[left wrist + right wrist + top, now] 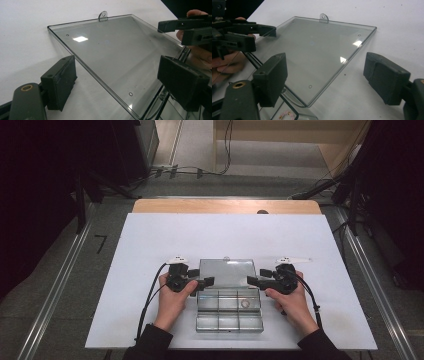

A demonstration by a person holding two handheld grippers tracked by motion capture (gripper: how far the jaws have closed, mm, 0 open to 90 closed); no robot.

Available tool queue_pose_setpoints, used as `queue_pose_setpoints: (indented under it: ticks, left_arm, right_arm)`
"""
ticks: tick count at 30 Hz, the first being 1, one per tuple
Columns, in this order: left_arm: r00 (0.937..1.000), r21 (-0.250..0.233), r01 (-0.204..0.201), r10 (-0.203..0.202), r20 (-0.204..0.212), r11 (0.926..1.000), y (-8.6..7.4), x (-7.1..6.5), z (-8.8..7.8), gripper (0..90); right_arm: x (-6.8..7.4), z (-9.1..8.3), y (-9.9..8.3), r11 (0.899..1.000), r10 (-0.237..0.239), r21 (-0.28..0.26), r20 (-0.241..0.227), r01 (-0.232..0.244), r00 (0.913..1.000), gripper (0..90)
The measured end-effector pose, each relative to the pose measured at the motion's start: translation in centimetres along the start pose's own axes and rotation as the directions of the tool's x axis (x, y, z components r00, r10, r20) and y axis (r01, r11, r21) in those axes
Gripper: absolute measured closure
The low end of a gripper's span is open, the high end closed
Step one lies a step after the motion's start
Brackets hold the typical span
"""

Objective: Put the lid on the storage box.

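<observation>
A clear plastic compartment box lies on the white board with its lid swung open flat behind it. A small ring rests in one compartment. My left gripper sits at the lid's left edge near the hinge. In the left gripper view its jaws straddle the lid edge, and the left gripper is open, pads apart from the plastic. My right gripper mirrors it at the right edge. The right gripper is open around the lid corner without touching it.
The white board has free room on both sides of the box and behind it. A wooden table edge shows at the back. Cables and metal rails lie on the floor around the table.
</observation>
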State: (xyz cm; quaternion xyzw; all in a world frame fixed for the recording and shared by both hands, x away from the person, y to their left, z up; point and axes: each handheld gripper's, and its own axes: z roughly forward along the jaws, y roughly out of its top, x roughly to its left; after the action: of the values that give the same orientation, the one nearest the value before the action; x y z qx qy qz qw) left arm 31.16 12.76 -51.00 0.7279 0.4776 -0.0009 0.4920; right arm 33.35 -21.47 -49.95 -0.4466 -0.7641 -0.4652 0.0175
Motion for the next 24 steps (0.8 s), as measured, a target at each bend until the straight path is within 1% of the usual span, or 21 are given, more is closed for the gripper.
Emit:
queue_pose_setpoints:
  ticks: [4,8,12,14,20,21,24]
  left_arm:
    - [1.0000,0.007,0.003,-0.003,-0.003,1.0000,-0.03,-0.06,0.04,14.6]
    - [0.9999,0.018,0.011,-0.011,-0.011,0.9998,-0.10,-0.05,0.17,16.8]
    - [0.9998,0.024,0.020,-0.020,0.000,0.9995,-0.13,-0.06,0.27,19.6]
    - [0.9997,0.025,0.023,-0.023,0.001,0.9994,-0.13,-0.05,0.27,20.2]
    - [0.9992,0.022,0.038,-0.038,0.008,0.9990,-0.14,-0.02,0.27,23.0]
    - [0.9991,0.021,0.040,-0.041,0.014,0.9990,-0.14,-0.02,0.28,23.7]
    - [0.9990,0.016,0.039,-0.039,0.022,0.9991,-0.12,-0.07,0.24,26.6]
  right_arm:
    - [-0.02,0.28,-0.07,1.000,0.026,0.012,-0.002,-0.026,0.9997,21.4]
    - [0.11,0.54,-0.14,0.999,0.031,0.028,-0.002,-0.031,0.9995,23.2]
    - [0.17,0.88,-0.30,0.998,0.033,0.044,-0.005,-0.033,0.9994,26.0]
    - [0.17,0.93,-0.32,0.998,0.036,0.044,-0.011,-0.036,0.9993,27.4]
    - [0.17,0.74,-0.30,0.998,0.043,0.040,-0.005,-0.042,0.9991,32.2]
    - [0.17,0.73,-0.30,0.998,0.045,0.037,-0.005,-0.045,0.9990,32.8]
    - [0.09,0.68,-0.32,0.998,0.051,0.035,-0.021,-0.050,0.9985,36.2]
